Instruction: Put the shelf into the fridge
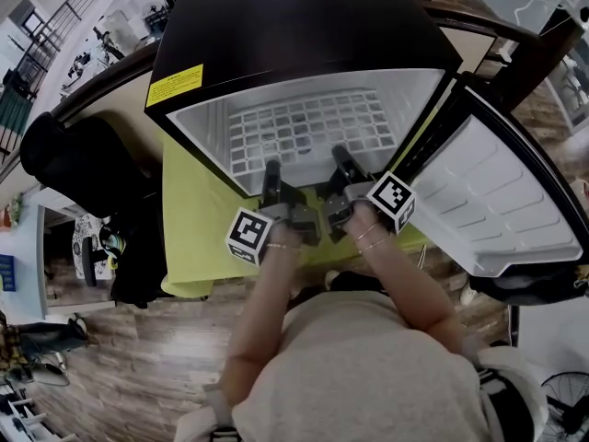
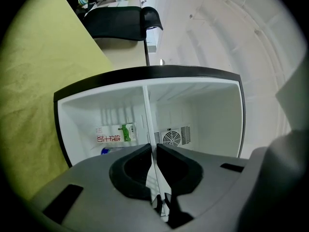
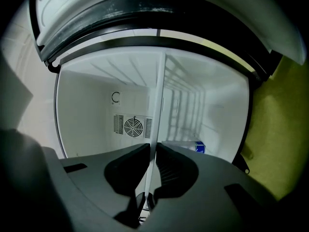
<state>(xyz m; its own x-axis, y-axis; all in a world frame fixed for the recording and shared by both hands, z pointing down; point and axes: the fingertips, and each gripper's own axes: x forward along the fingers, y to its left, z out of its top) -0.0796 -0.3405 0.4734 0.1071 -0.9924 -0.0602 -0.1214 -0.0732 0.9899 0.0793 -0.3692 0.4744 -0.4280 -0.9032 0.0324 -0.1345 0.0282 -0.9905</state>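
A white wire shelf [image 1: 304, 132] lies level inside the open black mini fridge [image 1: 304, 17], about halfway up the cavity. My left gripper [image 1: 271, 170] is shut on the shelf's front edge at the left. My right gripper [image 1: 341, 157] is shut on the same edge at the right. In the left gripper view the shelf [image 2: 146, 115] shows edge-on as a thin white line running from between the pads of that gripper [image 2: 154, 148] to the back wall. In the right gripper view the shelf [image 3: 158, 105] likewise runs out from between the closed pads of the gripper [image 3: 153, 148].
The fridge stands on a yellow-green cloth [image 1: 198, 219], its white-lined door [image 1: 515, 201] swung open to the right. A milk carton [image 2: 115, 133] stands inside at one side, and a round fan grille [image 3: 131, 126] sits on the back wall. A black chair [image 1: 83, 168] stands at the left.
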